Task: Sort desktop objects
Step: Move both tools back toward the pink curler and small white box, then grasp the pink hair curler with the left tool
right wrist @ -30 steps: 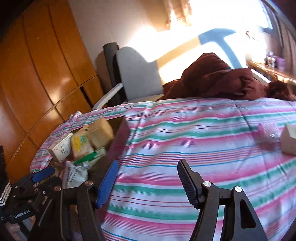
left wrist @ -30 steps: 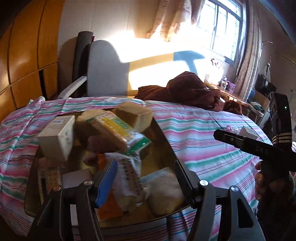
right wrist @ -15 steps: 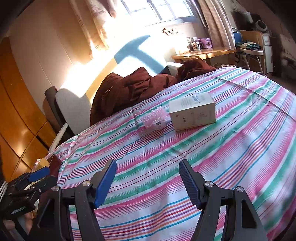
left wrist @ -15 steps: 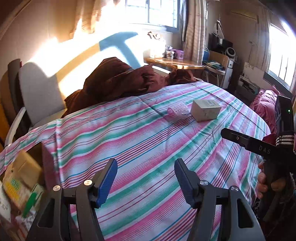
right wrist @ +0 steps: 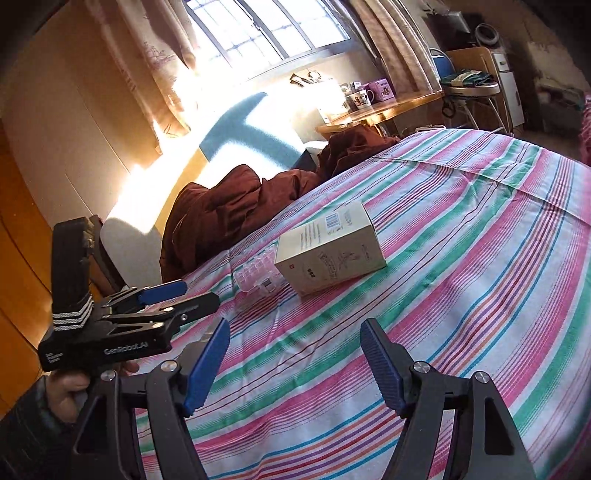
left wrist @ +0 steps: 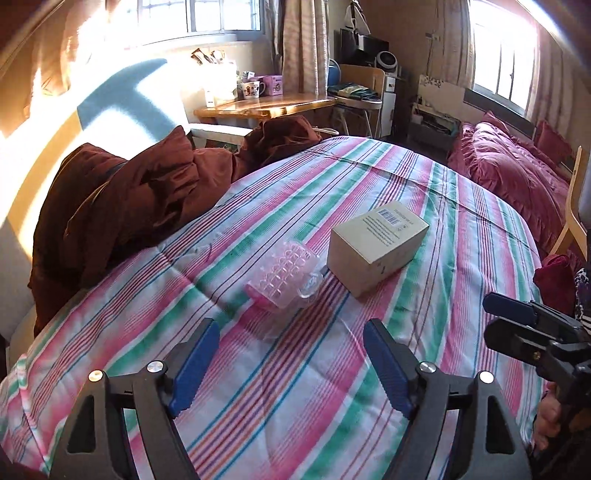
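A home bedroom. A bed [left wrist: 461,236] under a pink, green and white striped sheet fills the middle, with a rumpled brown quilt [left wrist: 122,206] along its far edge. A second bed with a red ruffled cover [left wrist: 513,173] stands under a window. Curtains [left wrist: 303,44] hang at the barred window [right wrist: 266,33], beside a wooden side table [left wrist: 266,105] bearing mugs [left wrist: 253,88].

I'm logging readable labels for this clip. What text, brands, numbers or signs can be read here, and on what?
"GenRobot.AI": on the side of the left gripper, seen from the right wrist view.
Small lines below it on the same body: too small to read.
Cardboard box on the striped cloth: barcode and printed lines, too small to read; its side has a drawing and small marks, unreadable.
Mugs on the wooden desk: printed pictures, no readable words.
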{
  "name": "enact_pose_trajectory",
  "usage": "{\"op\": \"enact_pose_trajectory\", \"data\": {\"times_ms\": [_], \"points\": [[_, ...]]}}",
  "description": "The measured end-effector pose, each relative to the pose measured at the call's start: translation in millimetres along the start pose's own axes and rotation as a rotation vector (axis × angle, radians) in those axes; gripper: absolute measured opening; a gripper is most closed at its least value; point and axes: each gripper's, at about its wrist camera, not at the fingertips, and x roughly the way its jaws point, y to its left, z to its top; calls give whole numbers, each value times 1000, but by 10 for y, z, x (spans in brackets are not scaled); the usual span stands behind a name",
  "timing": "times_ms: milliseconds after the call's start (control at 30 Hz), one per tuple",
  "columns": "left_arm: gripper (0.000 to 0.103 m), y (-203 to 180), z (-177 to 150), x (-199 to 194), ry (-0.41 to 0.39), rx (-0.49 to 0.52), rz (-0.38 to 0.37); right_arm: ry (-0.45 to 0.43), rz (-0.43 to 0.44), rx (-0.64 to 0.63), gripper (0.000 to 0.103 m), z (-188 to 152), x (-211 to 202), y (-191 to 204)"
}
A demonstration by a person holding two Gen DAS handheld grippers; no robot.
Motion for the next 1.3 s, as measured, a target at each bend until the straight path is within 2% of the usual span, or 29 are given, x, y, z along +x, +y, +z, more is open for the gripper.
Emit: {"op": "enact_pose_trajectory", "data": {"times_ms": [200, 400, 567, 667, 700, 900, 1033, 1200, 1300], "points": [[85, 39, 175, 373, 33, 98, -36, -27, 18, 5, 75, 65, 66, -15], [85, 16, 244, 629, 69, 154, -57, -37, 18, 17, 75, 69, 112, -56], [85, 43, 278, 824, 104, 116, -74, -40, 4, 34, 77, 90, 119, -104], [77, 74, 253, 862, 107, 86, -60, -53, -11, 49, 79, 158, 112, -126], [69, 86, 235, 852, 102, 76, -46, -59, -18, 56, 80, 192, 110, -134], [67, 218, 41, 618, 87, -51, 2, -80, -93, 144, 85, 485, 220, -185], [67, 317, -187, 296, 83, -199, 32, -66, -150, 170, 85, 732, 449, -209], [67, 256, -569, -247, 49, -274, 110, -20, -165, 155, 85, 915, 726, -236], [67, 194, -812, -572, 28, -296, 147, 20, -138, 160, 85, 915, 824, -253]]}}
